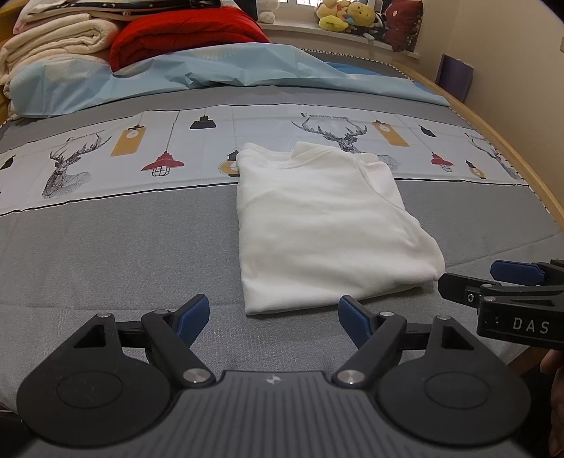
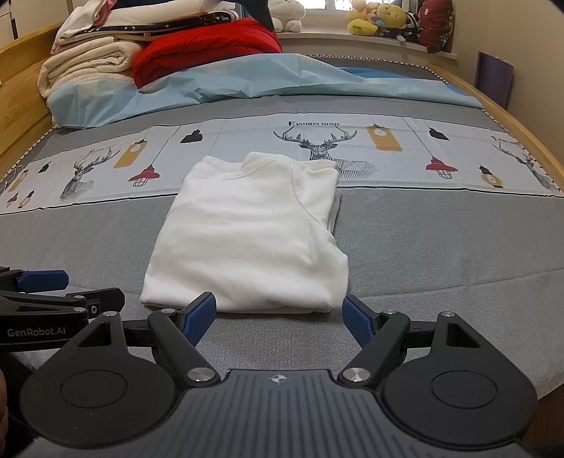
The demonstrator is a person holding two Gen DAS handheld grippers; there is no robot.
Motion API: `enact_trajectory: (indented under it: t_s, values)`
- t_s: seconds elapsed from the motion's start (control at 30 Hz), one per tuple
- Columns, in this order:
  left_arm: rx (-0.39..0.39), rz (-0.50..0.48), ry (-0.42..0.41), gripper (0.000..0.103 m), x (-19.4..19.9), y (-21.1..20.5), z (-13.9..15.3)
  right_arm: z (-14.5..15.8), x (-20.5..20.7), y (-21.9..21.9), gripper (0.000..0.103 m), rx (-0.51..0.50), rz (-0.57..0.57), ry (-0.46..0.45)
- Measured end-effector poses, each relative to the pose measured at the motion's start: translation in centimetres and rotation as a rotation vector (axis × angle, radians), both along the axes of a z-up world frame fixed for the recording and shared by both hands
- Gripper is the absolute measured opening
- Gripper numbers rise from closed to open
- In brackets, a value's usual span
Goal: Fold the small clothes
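Note:
A small white garment (image 1: 324, 225) lies flat on the bed, its sides folded in to a narrow rectangle, collar at the far end. It also shows in the right wrist view (image 2: 253, 232). My left gripper (image 1: 273, 319) is open and empty, just short of the garment's near hem, toward its left corner. My right gripper (image 2: 278, 315) is open and empty at the near hem, toward its right corner. The right gripper's fingers (image 1: 507, 278) show at the right edge of the left view. The left gripper's fingers (image 2: 53, 285) show at the left edge of the right view.
The grey bedcover (image 1: 105, 253) has a pale printed band of deer and lamps (image 2: 387, 148). A light blue duvet (image 1: 211, 77), a red blanket (image 1: 183, 38) and cream towels (image 1: 60, 42) are piled at the far end. Plush toys (image 2: 380, 19) sit on the windowsill. A wooden bed frame (image 1: 521, 155) runs along the right.

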State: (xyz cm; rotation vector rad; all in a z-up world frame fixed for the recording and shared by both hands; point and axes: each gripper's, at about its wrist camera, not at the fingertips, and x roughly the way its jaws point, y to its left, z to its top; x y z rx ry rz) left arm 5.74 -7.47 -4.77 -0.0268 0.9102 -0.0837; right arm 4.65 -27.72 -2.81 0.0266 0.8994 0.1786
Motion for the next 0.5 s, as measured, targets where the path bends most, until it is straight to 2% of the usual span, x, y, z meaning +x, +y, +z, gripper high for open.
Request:
enact_trajectory:
  t_s: [0.5]
  values:
    - [0.000,-0.005,-0.002,0.084,-0.02,-0.07,0.04,0.02,-0.01,0.03,0.080,0.000,0.000,0.000]
